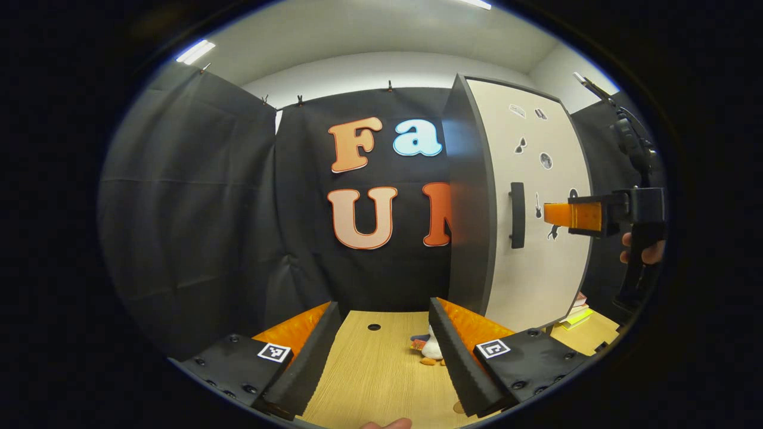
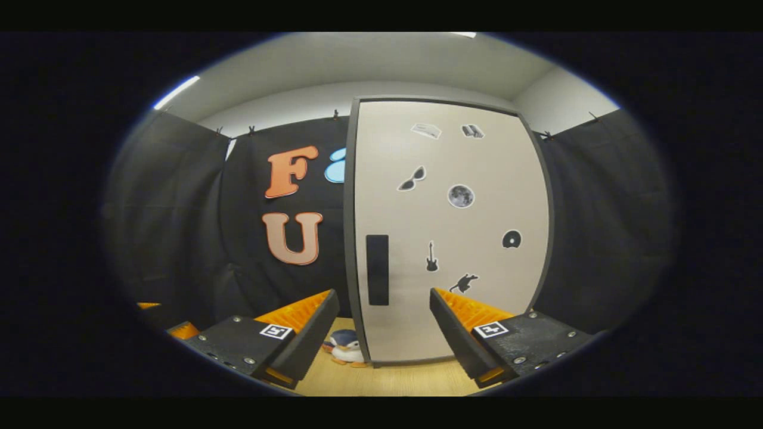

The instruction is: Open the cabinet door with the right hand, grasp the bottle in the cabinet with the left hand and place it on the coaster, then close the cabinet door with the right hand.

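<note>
The tall cabinet (image 2: 453, 179) stands on the wooden table with its beige door (image 1: 545, 268) shut, so its inside is hidden. A black vertical handle (image 2: 377, 269) sits on the door's left side, also seen as the handle (image 1: 517, 214) in the left gripper view. My right gripper (image 2: 384, 333) is open, a short way in front of the door and facing the handle. From the left gripper view, that right gripper (image 1: 551, 214) is held level by a hand, to the right of the handle. My left gripper (image 1: 381, 357) is open over the table, left of the cabinet, holding nothing.
A small penguin toy (image 1: 430, 348) lies on the table (image 1: 369, 375) by the cabinet's left front corner, also the penguin (image 2: 344, 347). A stack of books (image 1: 575, 313) lies right of the cabinet. A small brown round edge (image 1: 458, 407) shows by my left gripper's right finger.
</note>
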Demonstrator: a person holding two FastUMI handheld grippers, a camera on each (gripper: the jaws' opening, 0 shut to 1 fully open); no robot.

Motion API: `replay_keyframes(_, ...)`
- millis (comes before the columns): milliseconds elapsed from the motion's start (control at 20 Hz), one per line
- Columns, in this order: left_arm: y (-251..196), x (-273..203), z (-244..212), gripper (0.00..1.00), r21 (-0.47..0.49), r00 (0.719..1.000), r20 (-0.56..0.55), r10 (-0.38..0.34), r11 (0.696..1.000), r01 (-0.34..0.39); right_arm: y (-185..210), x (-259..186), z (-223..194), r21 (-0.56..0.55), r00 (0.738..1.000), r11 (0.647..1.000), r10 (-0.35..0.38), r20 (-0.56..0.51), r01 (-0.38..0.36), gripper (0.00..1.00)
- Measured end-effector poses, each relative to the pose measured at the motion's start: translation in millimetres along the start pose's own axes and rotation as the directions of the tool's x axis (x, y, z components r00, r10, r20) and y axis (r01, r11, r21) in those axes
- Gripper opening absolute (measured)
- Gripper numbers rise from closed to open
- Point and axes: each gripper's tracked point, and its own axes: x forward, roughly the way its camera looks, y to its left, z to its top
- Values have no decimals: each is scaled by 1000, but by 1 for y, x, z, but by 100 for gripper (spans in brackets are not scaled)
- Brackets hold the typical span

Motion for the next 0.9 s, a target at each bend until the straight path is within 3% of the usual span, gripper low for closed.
replay_keyframes(350,24,35,-7,97,-17,1000,-8,13,1000,-13,9,61,-7,-16,999,999,-28,-16,28,95)
replay_keyframes(750,41,66,-24,97,-22,999,-33,6,1000,-7,13,111,-26,40,998,998,-50,-41,52,95)
replay_keyframes(900,46,74,-30,97,-18,999,-45,11,1000,-12,13,122,-24,33,998,998,-58,-31,59,88)
